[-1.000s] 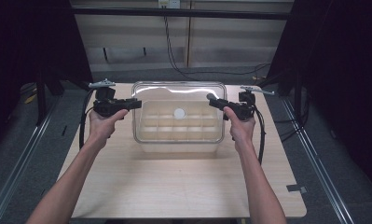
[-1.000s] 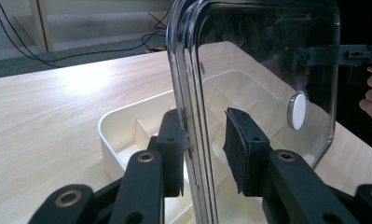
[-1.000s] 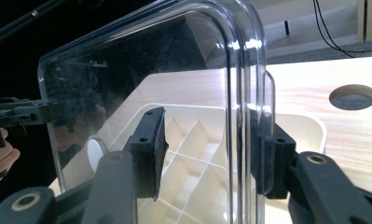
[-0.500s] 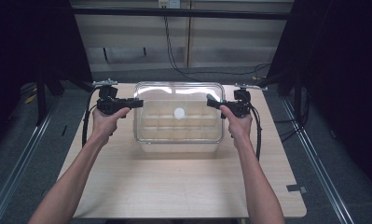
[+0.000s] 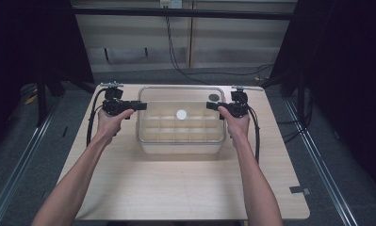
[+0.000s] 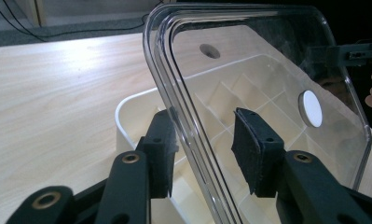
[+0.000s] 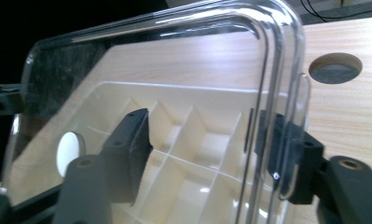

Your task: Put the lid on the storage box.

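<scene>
A clear plastic lid (image 5: 181, 96) with a white disc (image 5: 181, 114) at its middle lies level over a white compartment box (image 5: 181, 147) at the back of the table. My left gripper (image 5: 139, 106) is at the lid's left edge and my right gripper (image 5: 212, 105) at its right edge. In the left gripper view the lid's rim (image 6: 193, 140) runs between the left gripper's (image 6: 204, 154) pads, with a gap on each side. In the right gripper view the lid's rim (image 7: 272, 116) lies against the far pad (image 7: 281, 154) of the right gripper (image 7: 202, 144), far from the other pad. Both stand open.
The wooden table (image 5: 176, 188) has free room in front of the box. A round hole (image 5: 214, 97) in the tabletop shows through the lid near the right gripper. Cables trail from both grippers. Dark floor and rails flank the table.
The lid has gone down and away from the camera over the box. Both hands moved farther back with it, and the jaws now stand apart around its rim.
</scene>
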The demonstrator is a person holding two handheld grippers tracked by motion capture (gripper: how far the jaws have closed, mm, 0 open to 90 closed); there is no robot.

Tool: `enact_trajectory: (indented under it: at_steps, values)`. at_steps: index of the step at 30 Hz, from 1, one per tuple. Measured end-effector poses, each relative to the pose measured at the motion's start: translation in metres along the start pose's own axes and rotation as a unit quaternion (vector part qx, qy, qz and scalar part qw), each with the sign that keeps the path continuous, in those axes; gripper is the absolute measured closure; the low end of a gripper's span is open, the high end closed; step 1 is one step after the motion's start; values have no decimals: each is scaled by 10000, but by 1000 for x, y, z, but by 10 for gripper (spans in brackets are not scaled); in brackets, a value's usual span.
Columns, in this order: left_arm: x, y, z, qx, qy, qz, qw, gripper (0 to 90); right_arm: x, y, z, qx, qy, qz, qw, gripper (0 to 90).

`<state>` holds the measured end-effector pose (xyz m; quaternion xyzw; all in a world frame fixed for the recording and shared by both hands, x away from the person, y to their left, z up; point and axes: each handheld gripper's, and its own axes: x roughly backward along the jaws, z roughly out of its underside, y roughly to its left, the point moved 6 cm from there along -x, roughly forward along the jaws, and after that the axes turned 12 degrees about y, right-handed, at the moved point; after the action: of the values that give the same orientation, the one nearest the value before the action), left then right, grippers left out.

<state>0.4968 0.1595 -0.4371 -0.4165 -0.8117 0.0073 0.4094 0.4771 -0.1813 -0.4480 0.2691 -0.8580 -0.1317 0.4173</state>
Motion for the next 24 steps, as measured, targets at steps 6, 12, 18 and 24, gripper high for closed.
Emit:
enact_trajectory:
  at_steps: [6, 12, 18, 24]
  values:
    - [-9, 4, 6, 94, 64, 32, 9999, 556, -8, -4, 2, -18, 92, 33, 10000, 319]
    - [-15, 7, 9, 162, 130, 47, 9998, 535, -17, -7, 4, -99, 80, 158, 9998, 276]
    - [-19, 9, 11, 175, 125, 127, 9997, 534, -21, -9, 5, -74, 138, 362, 9992, 223]
    - [-23, 12, 15, 264, 102, 221, 9994, 528, -23, -8, 6, 19, 161, 591, 9981, 200]
